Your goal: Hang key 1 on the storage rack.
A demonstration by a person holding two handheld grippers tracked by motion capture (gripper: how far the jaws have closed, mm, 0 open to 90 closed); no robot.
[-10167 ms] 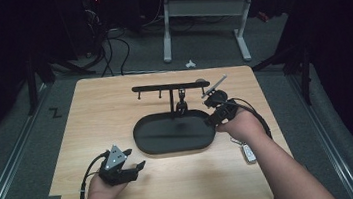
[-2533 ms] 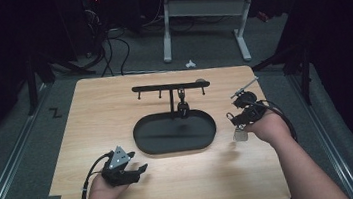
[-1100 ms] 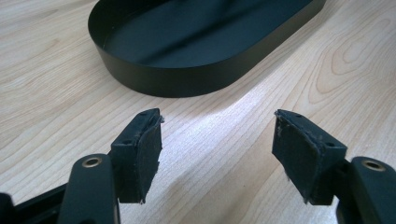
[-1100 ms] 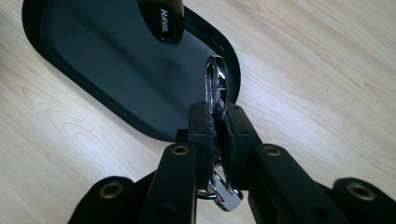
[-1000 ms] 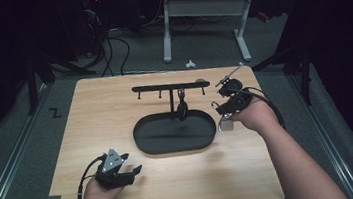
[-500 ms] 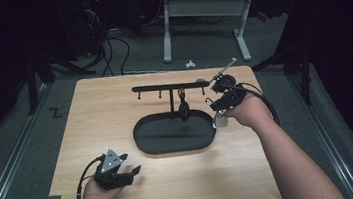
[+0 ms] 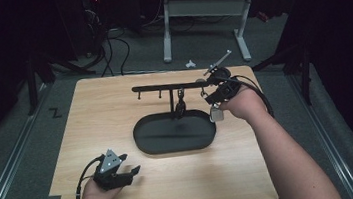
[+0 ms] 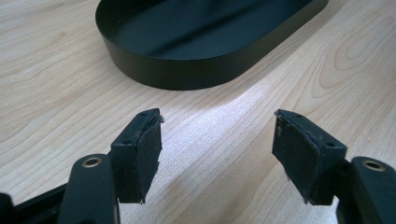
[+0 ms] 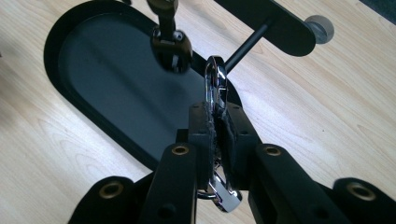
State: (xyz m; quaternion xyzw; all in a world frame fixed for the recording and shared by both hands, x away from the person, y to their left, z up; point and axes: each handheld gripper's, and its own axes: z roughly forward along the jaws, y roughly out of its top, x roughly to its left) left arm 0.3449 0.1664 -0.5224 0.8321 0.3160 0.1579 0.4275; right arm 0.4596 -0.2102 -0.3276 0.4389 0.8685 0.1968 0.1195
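One black tray (image 7: 175, 141) beyond wide-open empty left gripper (image 8: 217, 151), right gripper (image 9: 217, 122) clamped on one silver clasp (image 9: 215, 84), lower end hidden between jaws

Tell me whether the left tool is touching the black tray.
Apart. In the left gripper view the open left tool has bare wood between its pads and the tray wall. The high view shows the same gap.

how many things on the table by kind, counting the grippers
grippers: 2, left gripper open, right gripper shut on the silver keychain clip
black stand with oval tray: 1
keychains: 2, the silver keychain clip and a dark one hanging on the stand
total: 5
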